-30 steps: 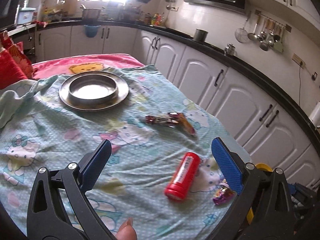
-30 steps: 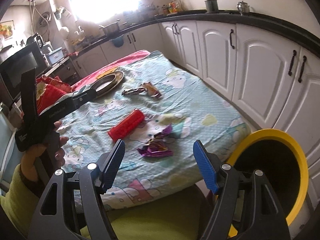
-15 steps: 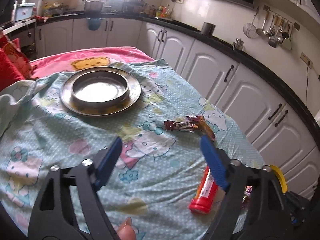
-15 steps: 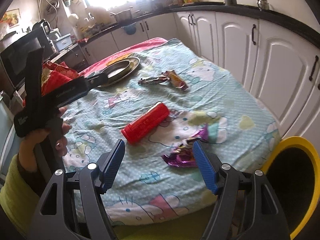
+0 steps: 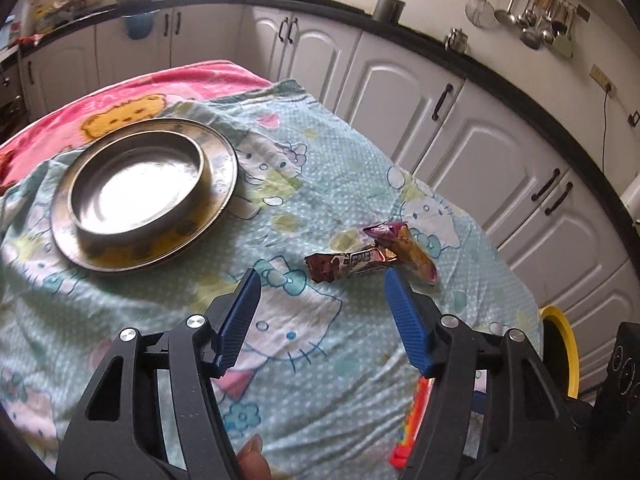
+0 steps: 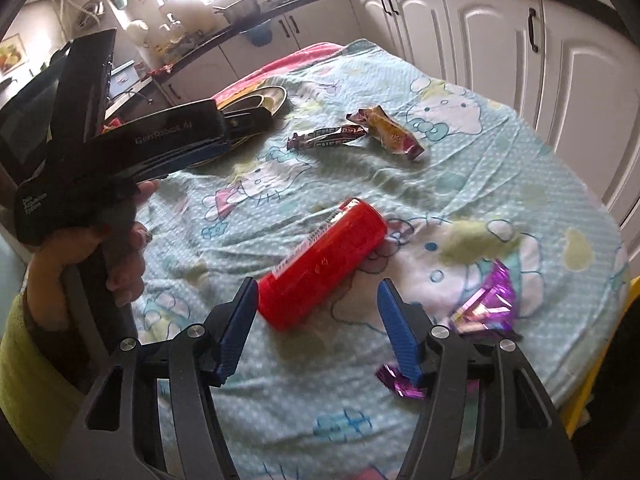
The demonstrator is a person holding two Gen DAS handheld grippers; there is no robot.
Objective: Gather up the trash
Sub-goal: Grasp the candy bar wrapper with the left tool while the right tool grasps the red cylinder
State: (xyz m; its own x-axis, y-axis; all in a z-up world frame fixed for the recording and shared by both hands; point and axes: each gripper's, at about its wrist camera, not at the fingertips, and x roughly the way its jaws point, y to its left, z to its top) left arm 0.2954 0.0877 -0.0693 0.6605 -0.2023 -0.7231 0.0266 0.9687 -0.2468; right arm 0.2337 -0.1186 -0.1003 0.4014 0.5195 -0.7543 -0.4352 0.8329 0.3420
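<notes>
Approaching two pickups: the left gripper [image 5: 320, 292], jaws wide and empty, points at the brown wrapper [image 5: 348, 265] at frame centre; the right gripper [image 6: 316, 304], also wide and empty, frames the red can [image 6: 324, 276] lying centre. Judged best: straddle each item across its short axis, press into the cloth [image 5: 160, 300], then close. The bin [image 5: 560, 348] sits lower right.

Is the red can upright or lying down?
Lying down: the red can rests on its side on the tablecloth, barcode along its length.
</notes>
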